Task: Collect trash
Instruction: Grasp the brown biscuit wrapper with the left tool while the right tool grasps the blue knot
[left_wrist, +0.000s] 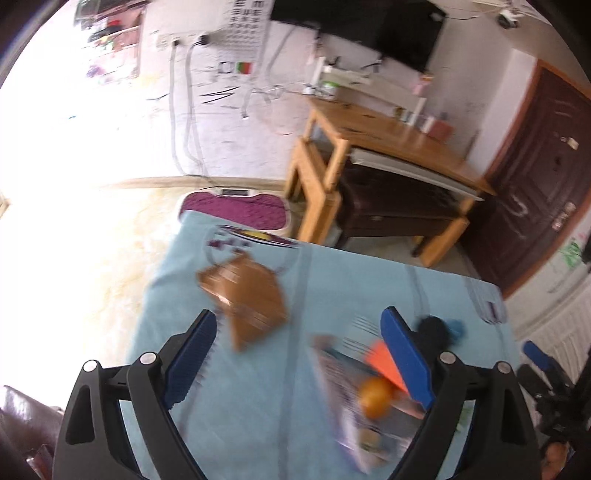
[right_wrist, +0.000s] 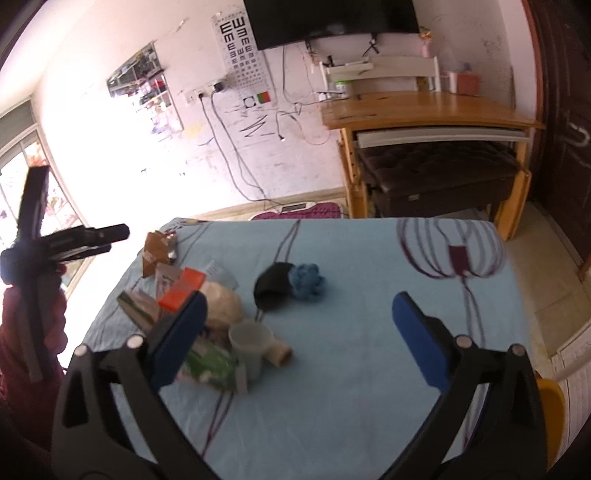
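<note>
- Two grippers hang over a table under a pale blue cloth (right_wrist: 351, 387), both spread wide with nothing between the jaws
- Far left, the left gripper (left_wrist: 299, 354) looks down at a flattened brown paper bag (left_wrist: 245, 295) near the table's left edge; its long axis runs from the far-left corner toward the near right, with one corner pointing at the gripper
- The bag lies flat on the cloth, so I judge a pinch could slide over it or pick up cloth with it
- Next along sits the main heap: a glossy wrapper (left_wrist: 354, 402), an orange box (right_wrist: 183, 290), a crumpled pale bag (right_wrist: 221, 302), a green packet (right_wrist: 210, 365) and a white cup (right_wrist: 249, 341) with a cardboard tube (right_wrist: 279, 352) just beside it, the tube's open end facing right
- The cup stands upright, touching the packet; a reach into the pile could tip it or send the tube rolling off
- An orange fruit (left_wrist: 375, 400) rests on the wrapper and could roll if that is tugged
- Toward the middle, a black mask (right_wrist: 273, 286) touches a blue knitted ball (right_wrist: 306, 280), well apart from the heap
- The right gripper (right_wrist: 299, 339) hovers nearest the cup, the right half of the table bare before it
- The left view is blurred, so small scraps may go unnoticed
</note>
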